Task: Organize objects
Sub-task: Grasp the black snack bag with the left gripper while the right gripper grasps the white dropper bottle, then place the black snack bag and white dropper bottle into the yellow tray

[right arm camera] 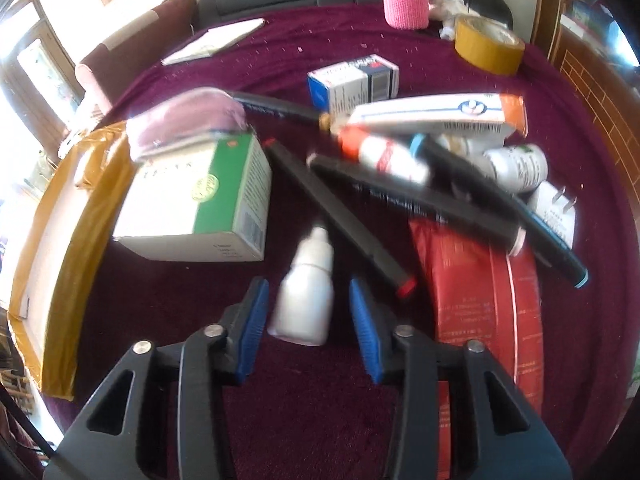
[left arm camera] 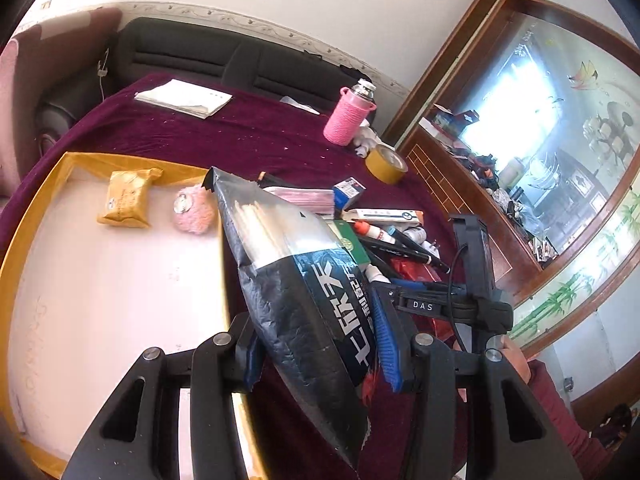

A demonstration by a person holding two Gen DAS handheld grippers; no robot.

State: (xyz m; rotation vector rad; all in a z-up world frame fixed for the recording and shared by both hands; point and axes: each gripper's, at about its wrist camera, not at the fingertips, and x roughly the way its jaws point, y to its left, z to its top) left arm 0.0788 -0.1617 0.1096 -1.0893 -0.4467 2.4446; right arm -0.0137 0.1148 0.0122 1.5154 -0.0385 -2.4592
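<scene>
My left gripper (left arm camera: 318, 352) is shut on a black foil packet (left arm camera: 304, 280) with a clear window showing white sticks. It holds the packet tilted in the air over the right rim of a gold-edged white tray (left arm camera: 80, 160). A yellow packet (left arm camera: 126, 198) and a pink fluffy ball (left arm camera: 194, 210) lie in the tray. In the right wrist view, my right gripper (right arm camera: 306, 320) points down at the maroon cloth, its blue pads either side of a small white dropper bottle (right arm camera: 306, 292). A narrow gap shows on each side of the bottle.
A pile sits on the cloth: a green-and-white box (right arm camera: 200, 196), black markers (right arm camera: 340, 220), a red packet (right arm camera: 480, 300), a long white carton (right arm camera: 436, 114), a blue-and-white box (right arm camera: 352, 78) and a white plug (right arm camera: 554, 212). Behind stand a pink bottle (left arm camera: 348, 114), a tape roll (left arm camera: 386, 164) and papers (left arm camera: 184, 98).
</scene>
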